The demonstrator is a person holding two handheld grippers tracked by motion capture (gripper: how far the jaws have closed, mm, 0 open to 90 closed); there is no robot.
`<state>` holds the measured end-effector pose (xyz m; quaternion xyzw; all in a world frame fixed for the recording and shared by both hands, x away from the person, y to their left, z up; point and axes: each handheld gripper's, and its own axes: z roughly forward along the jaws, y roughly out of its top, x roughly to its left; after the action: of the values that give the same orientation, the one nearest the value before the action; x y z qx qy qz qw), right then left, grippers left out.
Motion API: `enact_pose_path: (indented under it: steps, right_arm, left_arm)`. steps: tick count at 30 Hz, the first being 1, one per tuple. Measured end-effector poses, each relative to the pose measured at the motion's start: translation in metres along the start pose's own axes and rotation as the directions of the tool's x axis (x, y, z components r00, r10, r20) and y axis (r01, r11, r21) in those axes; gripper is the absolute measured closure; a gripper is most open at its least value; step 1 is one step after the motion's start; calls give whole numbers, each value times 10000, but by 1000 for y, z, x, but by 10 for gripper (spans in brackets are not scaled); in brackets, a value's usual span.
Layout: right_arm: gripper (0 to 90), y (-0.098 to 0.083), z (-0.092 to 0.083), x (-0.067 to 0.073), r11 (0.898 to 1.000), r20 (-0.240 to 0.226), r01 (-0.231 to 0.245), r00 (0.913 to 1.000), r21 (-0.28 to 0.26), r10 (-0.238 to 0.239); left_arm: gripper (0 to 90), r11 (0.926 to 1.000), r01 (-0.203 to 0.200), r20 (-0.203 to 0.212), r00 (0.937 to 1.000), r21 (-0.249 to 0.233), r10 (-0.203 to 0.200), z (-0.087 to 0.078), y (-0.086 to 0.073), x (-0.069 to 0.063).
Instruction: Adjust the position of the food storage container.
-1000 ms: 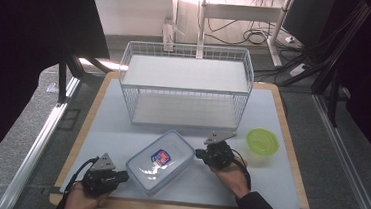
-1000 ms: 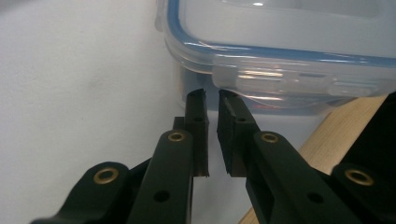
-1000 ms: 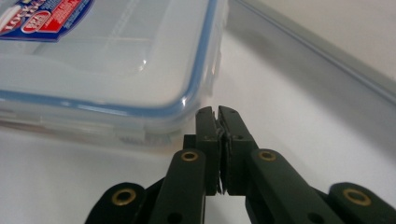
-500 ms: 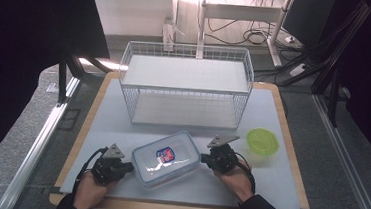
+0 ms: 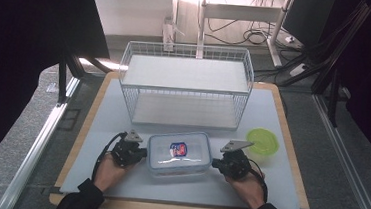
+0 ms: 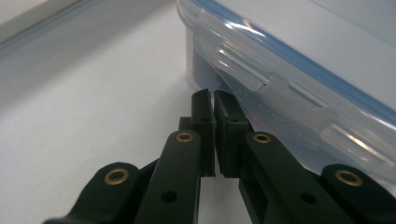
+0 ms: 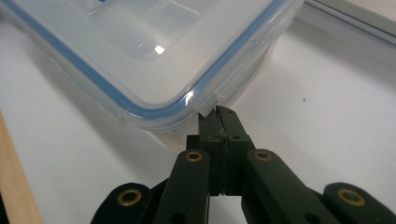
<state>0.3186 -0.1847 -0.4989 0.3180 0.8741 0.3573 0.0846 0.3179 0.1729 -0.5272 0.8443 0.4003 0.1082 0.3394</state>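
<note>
1. Although the clear rectangular plastic food container with the blue-rimmed snap lid (image 5: 178,154) lies in plain sight near the front of the white worktop (image 5: 273,116), its contents are hard to make out through the cloudy walls, and both gripper views cut it off at their edges.
2. The left gripper (image 5: 143,154) sits at the container's left end with its black jaws pressed together on nothing; in the left gripper view (image 6: 212,100) the tips lie low beside the wall, under a translucent lid latch (image 6: 275,91), and whether they touch it I cannot tell.
3. The right gripper (image 5: 215,163) sits at the container's right end, jaws likewise pressed together and empty; in the right gripper view (image 7: 217,114) the tips meet the rounded corner just under the lid rim.
4. A small red, white and blue sticker (image 5: 177,149) marks the lid, but its writing is too small to read.
5. The person's hands (image 5: 109,171) come in from the bottom, the sleeves cut off by the frame.
6. Behind the container stands a white wire two-level rack (image 5: 185,84), with open worktop between them; a lime-green plastic bowl (image 5: 262,140) rests just beyond the right gripper, near the worktop's wooden right edge (image 5: 290,148).
</note>
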Motion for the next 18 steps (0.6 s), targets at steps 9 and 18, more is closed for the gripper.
enact_pose_path:
  steps: [9, 18]
  right_arm:
    - [900, -8, -8, 3, 9999, 111, 94, 9999, 54, -95]
    - [768, -9, -18, 2, 9974, 668, 723, 9951, 38, -724]
  left_arm:
    - [874, 9999, -156, -7, 9999, -40, 156, 12, 13, 2]
    - [610, 9969, -148, -393, 9992, -776, 118, -17, -1, 6]
